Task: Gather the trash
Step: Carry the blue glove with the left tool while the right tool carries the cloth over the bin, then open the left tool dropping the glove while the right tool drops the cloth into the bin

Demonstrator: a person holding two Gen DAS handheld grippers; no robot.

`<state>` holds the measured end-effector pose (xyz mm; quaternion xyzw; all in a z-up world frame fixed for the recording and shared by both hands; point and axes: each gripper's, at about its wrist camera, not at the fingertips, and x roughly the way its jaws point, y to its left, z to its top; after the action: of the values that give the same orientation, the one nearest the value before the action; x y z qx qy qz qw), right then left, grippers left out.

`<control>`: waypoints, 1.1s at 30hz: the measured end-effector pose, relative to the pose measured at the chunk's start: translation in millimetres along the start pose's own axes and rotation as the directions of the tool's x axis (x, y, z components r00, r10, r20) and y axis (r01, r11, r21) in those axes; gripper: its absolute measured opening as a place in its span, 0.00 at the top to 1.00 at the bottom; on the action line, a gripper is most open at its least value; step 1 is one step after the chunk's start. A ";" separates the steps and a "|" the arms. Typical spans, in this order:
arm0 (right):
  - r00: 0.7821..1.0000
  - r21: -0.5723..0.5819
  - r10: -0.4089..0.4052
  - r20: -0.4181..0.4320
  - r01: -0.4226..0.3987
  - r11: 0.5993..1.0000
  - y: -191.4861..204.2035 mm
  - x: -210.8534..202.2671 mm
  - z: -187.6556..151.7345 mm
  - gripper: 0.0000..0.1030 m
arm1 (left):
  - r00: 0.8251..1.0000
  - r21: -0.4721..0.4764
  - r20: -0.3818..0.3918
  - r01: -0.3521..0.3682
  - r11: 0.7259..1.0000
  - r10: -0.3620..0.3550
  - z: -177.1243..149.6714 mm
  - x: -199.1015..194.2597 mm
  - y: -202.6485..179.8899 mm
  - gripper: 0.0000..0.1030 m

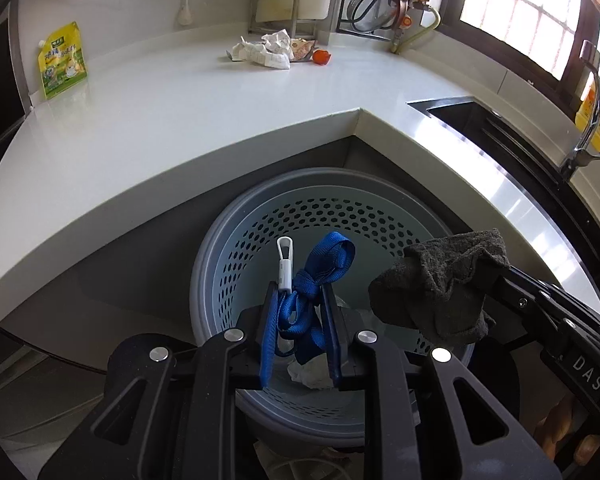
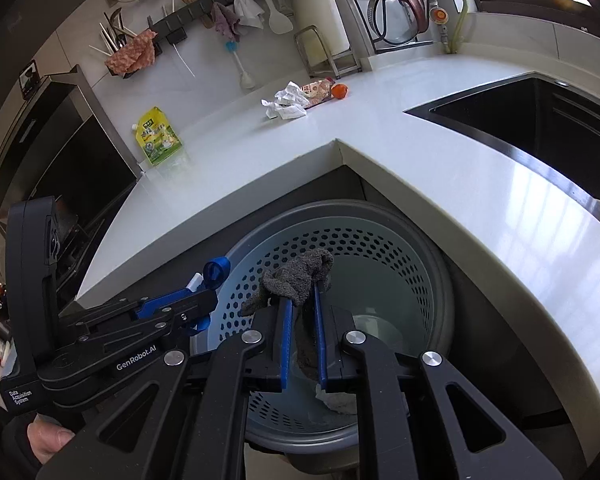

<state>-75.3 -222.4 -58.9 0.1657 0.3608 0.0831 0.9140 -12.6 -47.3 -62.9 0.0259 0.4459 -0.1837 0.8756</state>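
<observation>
Your left gripper [image 1: 299,312] is clamped on a knotted blue woven lanyard [image 1: 315,280] with a white plastic clip; your right gripper [image 2: 303,320] pinches a crumpled dark grey sock [image 2: 296,276]. Both hang over the round grey perforated bin [image 2: 428,276] directly below.

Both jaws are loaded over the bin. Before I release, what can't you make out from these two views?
- Bin contents: both views, grippers and held items cover most of the bottom; only white scraps show.
- Grey sock lower end: right wrist view, hidden between the jaws.
- Blue lanyard full length: left wrist view, bunched between the jaws.
- Sink interior: too dark.
</observation>
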 end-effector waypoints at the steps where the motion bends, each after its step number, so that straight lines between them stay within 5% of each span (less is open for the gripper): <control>1: 1.000 -0.001 -0.003 -0.006 0.003 1.000 -0.4 1.5 -2.2 0.90 | 1.000 -0.003 -0.005 -0.001 1.000 0.001 -1.9 2.1 0.9 0.80; 33: 0.995 -0.004 -0.016 -0.094 0.016 1.000 -1.1 32.5 -6.1 0.90 | 0.996 -0.025 -0.090 -0.024 0.999 0.022 -13.1 32.5 6.1 0.78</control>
<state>-55.9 -213.1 -84.0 0.1574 0.4046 0.0842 0.8969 -3.2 -48.6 -97.2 0.0276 0.4869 -0.1664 0.8570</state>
